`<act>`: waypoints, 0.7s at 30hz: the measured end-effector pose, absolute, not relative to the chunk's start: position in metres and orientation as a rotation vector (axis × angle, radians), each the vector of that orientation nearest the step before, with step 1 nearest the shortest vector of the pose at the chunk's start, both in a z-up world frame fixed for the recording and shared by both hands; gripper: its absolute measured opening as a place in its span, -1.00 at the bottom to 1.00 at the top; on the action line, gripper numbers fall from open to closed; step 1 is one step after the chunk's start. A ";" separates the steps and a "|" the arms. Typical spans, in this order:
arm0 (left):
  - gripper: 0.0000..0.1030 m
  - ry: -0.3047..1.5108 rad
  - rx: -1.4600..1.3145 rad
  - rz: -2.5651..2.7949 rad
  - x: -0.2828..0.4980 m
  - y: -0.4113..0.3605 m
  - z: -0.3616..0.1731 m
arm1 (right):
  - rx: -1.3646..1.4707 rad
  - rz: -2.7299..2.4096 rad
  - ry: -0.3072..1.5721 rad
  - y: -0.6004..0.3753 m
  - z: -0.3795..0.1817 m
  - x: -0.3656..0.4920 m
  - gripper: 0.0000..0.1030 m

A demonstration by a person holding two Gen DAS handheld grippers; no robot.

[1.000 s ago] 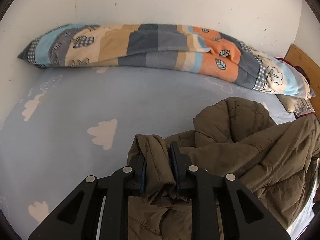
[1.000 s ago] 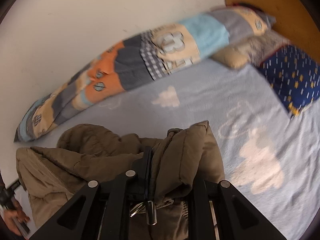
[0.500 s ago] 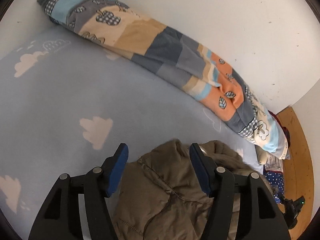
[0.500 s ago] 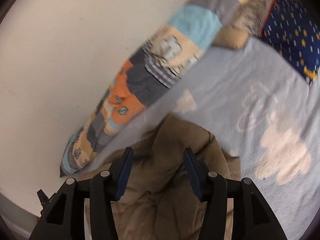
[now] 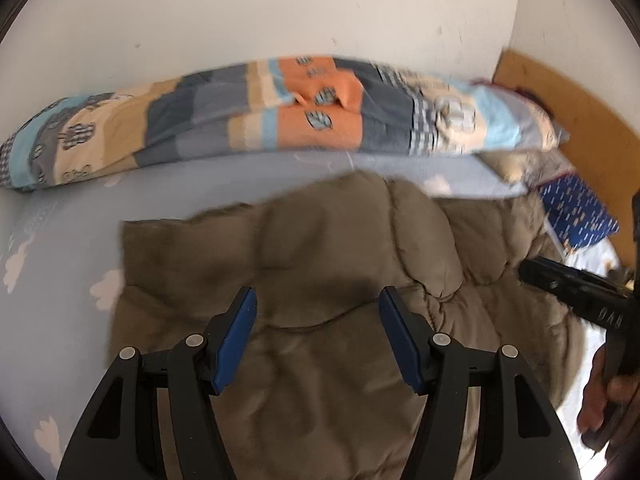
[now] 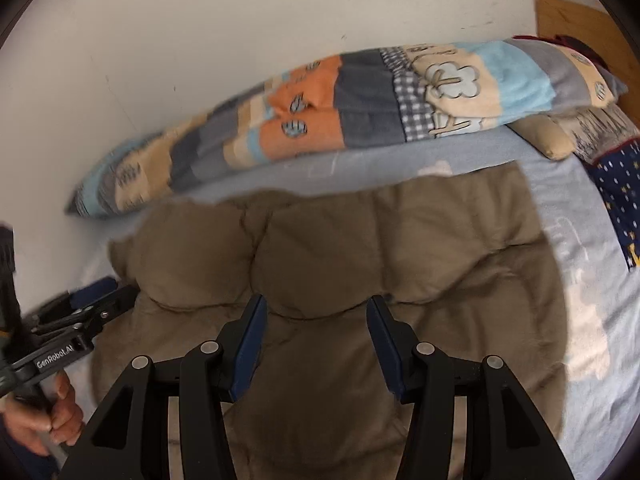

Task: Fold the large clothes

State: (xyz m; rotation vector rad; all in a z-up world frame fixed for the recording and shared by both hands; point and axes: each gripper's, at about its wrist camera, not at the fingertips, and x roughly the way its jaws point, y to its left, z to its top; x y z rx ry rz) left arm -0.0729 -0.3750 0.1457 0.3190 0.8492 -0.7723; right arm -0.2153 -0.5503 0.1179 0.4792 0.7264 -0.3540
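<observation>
An olive-brown quilted puffer jacket [image 5: 332, 256] lies spread on the light blue cloud-print bed sheet [image 5: 60, 280]; it also shows in the right wrist view [image 6: 400, 248]. My left gripper [image 5: 316, 304] is open and empty above the jacket's left part. My right gripper [image 6: 316, 308] is open and empty above its right part. The right gripper's black body shows at the right edge of the left wrist view [image 5: 576, 296]. The left gripper shows at the left edge of the right wrist view [image 6: 80, 312], beside the jacket's edge.
A long rolled patchwork quilt [image 5: 280, 116] lies along the white wall at the back [image 6: 360, 112]. A dark blue patterned pillow [image 6: 620, 188] and a beige pillow [image 6: 552, 140] lie at the right by the wooden headboard [image 5: 560, 96].
One second ago both grippers were shut on folds of the jacket. They let go and opened. Now both have drawn back and the jacket lies spread flatter on the bed.
</observation>
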 end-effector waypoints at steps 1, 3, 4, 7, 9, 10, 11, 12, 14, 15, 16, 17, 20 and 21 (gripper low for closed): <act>0.22 0.860 0.326 -0.742 -0.069 -0.381 0.137 | 0.467 -0.369 0.741 -0.551 0.111 -0.211 0.09; 0.22 0.893 0.353 -0.693 -0.061 -0.389 0.120 | 0.450 -0.406 0.776 -0.555 0.095 -0.202 0.08; 0.23 0.917 0.367 -0.684 -0.056 -0.393 0.110 | 0.446 -0.411 0.785 -0.558 0.089 -0.200 0.08; 0.28 0.948 0.366 -0.674 -0.044 -0.395 0.091 | 0.430 -0.422 0.831 -0.565 0.073 -0.192 0.10; 0.31 0.944 0.366 -0.672 -0.041 -0.397 0.086 | 0.431 -0.426 0.848 -0.572 0.066 -0.186 0.14; 0.31 0.936 0.367 -0.674 -0.040 -0.398 0.082 | 0.424 -0.428 0.856 -0.573 0.063 -0.184 0.15; 0.32 0.927 0.370 -0.676 -0.040 -0.398 0.080 | 0.414 -0.428 0.863 -0.576 0.057 -0.182 0.15; 0.33 0.919 0.370 -0.676 -0.039 -0.399 0.077 | 0.415 -0.427 0.864 -0.574 0.054 -0.183 0.16; 0.34 0.906 0.349 -0.682 -0.038 -0.399 0.073 | 0.422 -0.428 0.859 -0.576 0.049 -0.182 0.18; 0.35 0.903 0.344 -0.685 -0.036 -0.399 0.071 | 0.419 -0.428 0.861 -0.577 0.046 -0.181 0.18; 0.35 0.897 0.336 -0.687 -0.034 -0.400 0.068 | 0.416 -0.428 0.861 -0.578 0.044 -0.179 0.19; 0.36 0.889 0.331 -0.686 -0.033 -0.401 0.067 | 0.417 -0.428 0.861 -0.579 0.042 -0.178 0.20; 0.37 0.881 0.354 -0.660 -0.033 -0.406 0.063 | 0.420 -0.434 0.882 -0.580 0.040 -0.172 0.21; 0.37 0.879 0.362 -0.652 -0.034 -0.407 0.064 | 0.420 -0.435 0.892 -0.580 0.042 -0.171 0.21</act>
